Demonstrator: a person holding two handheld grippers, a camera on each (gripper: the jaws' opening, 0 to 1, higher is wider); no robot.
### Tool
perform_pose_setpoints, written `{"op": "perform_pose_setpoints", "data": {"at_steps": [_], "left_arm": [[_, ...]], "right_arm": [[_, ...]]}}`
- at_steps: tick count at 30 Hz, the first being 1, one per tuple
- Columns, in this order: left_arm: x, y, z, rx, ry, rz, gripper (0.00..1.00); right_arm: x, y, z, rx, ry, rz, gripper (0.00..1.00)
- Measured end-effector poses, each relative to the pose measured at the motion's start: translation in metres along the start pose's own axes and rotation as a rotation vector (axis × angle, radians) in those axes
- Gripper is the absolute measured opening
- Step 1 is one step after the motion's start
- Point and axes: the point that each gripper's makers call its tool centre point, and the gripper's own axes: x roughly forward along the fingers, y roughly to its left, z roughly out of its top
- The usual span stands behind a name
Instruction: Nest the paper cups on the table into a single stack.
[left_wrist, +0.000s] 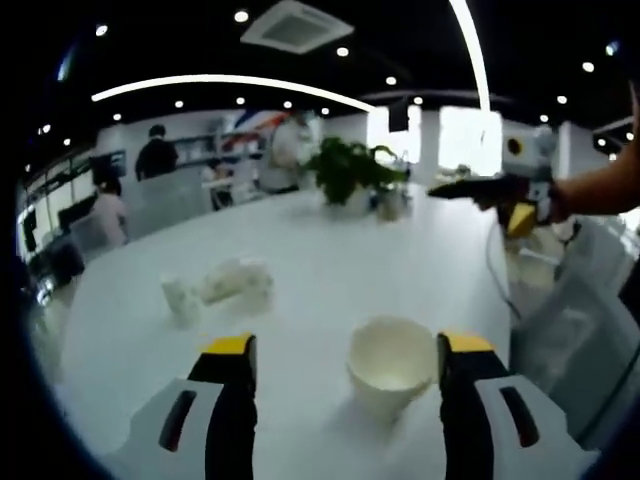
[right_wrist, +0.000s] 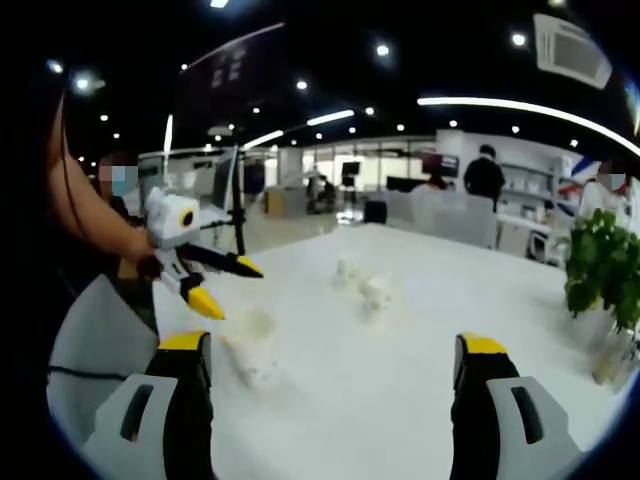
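An upright paper cup (left_wrist: 391, 378) is sitting mouth-up between the wide-open, empty left gripper (left_wrist: 348, 352), nearer its right jaw; right gripper (right_wrist: 335, 352) is hovering open, empty

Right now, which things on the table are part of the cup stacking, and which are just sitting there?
Job:
- paper cup, upright between the left gripper's open jaws
- other cups, farther across the table

Just there:
- potted plant
- chairs at the table edge
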Motion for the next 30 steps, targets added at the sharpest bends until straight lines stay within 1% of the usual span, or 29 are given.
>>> {"op": "perform_pose_setpoints", "data": {"at_steps": [3,5,7,9,12,14,17,22,25,27,30], "left_arm": [[-0.01,0.018,0.013,-0.008,-0.016,0.035,0.8],[-0.015,0.026,0.018,-0.013,-0.024,0.048,0.84],[-0.019,0.033,0.02,-0.009,-0.021,0.059,0.87],[-0.026,0.044,0.02,0.004,-0.013,0.083,0.89],[-0.037,0.057,0.023,-0.012,-0.023,0.119,0.92],[-0.043,0.062,0.025,-0.012,-0.031,0.134,0.95],[-0.052,0.066,0.026,0.002,-0.033,0.148,0.98],[-0.061,0.068,0.024,0.017,-0.025,0.152,0.99],[-0.066,0.07,0.024,0.012,-0.029,0.156,0.99],[-0.068,0.071,0.024,0.004,-0.036,0.158,0.99],[-0.072,0.072,0.023,0.017,-0.033,0.161,0.99]], "right_arm": [[0.003,-0.004,0.005,-0.008,-0.007,-0.002,1.0],[0.005,-0.006,0.008,-0.01,-0.012,-0.002,1.0],[0.006,-0.008,0.011,-0.016,-0.014,-0.003,1.0],[0.008,-0.009,0.013,-0.019,-0.016,-0.002,1.0],[0.011,-0.012,0.016,-0.028,-0.018,-0.001,1.0],[0.012,-0.015,0.017,-0.029,-0.019,0.0,1.0],[0.015,-0.019,0.018,-0.031,-0.021,-0.004,1.0],[0.02,-0.026,0.02,-0.032,-0.025,-0.005,1.0],[0.023,-0.028,0.021,-0.03,-0.026,-0.006,1.0],[0.026,-0.029,0.018,-0.034,-0.022,-0.002,1.0],[0.03,-0.03,0.017,-0.044,-0.016,-0.001,1.0]]}}
